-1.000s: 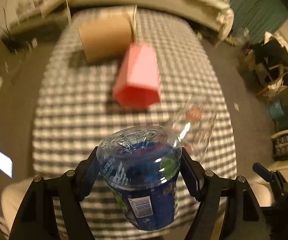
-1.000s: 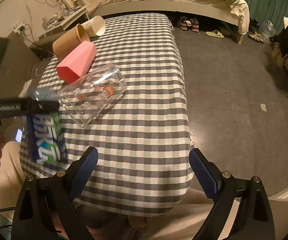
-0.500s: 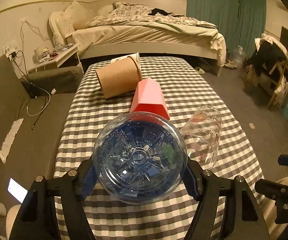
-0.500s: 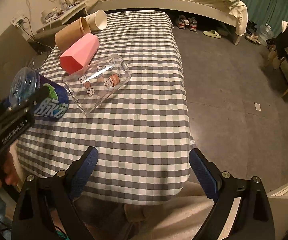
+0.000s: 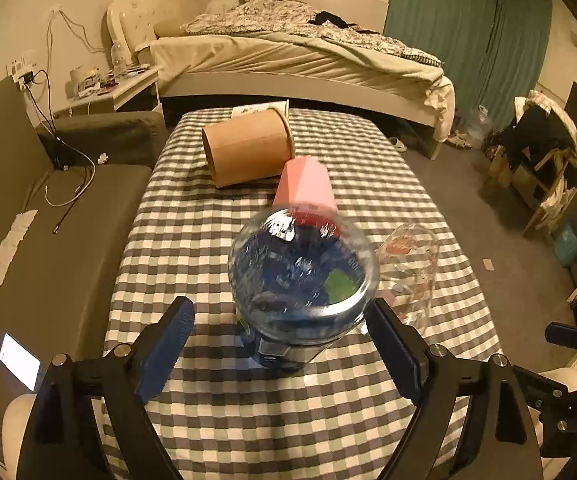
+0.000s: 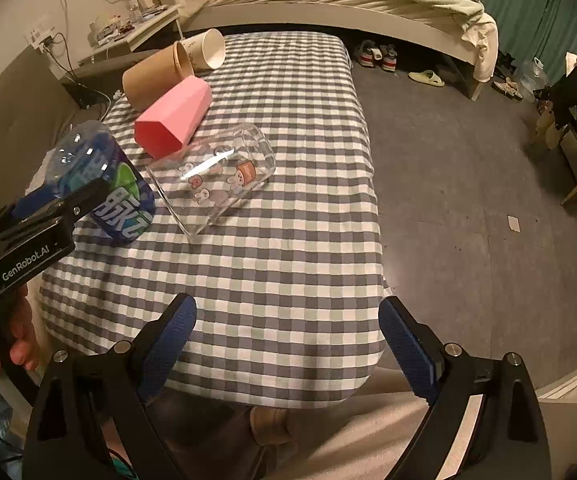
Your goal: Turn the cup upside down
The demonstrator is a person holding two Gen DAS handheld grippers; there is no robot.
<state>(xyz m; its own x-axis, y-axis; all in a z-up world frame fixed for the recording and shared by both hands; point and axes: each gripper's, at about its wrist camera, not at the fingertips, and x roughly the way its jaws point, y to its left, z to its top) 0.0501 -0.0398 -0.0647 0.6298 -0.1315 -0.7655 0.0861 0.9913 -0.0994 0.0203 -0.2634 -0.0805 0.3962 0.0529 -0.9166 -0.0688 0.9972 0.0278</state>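
A clear plastic cup with a blue label (image 5: 302, 284) stands bottom-up on the checked table (image 5: 192, 240), tilted a little. It also shows in the right wrist view (image 6: 100, 184). My left gripper (image 5: 280, 344) is open around it, both pads apart from its sides. My right gripper (image 6: 286, 344) is open and empty above the table's near edge.
A clear glass with cartoon prints (image 6: 214, 178) lies on its side right of the blue cup. A pink cup (image 6: 174, 118), a brown paper cup (image 6: 154, 76) and a white paper cup (image 6: 204, 50) lie behind. A sofa (image 5: 48, 216) stands left, a bed (image 5: 296, 64) behind.
My left gripper turned the blue cup over, set it on the table and opened its jaws. The right gripper has hardly moved.
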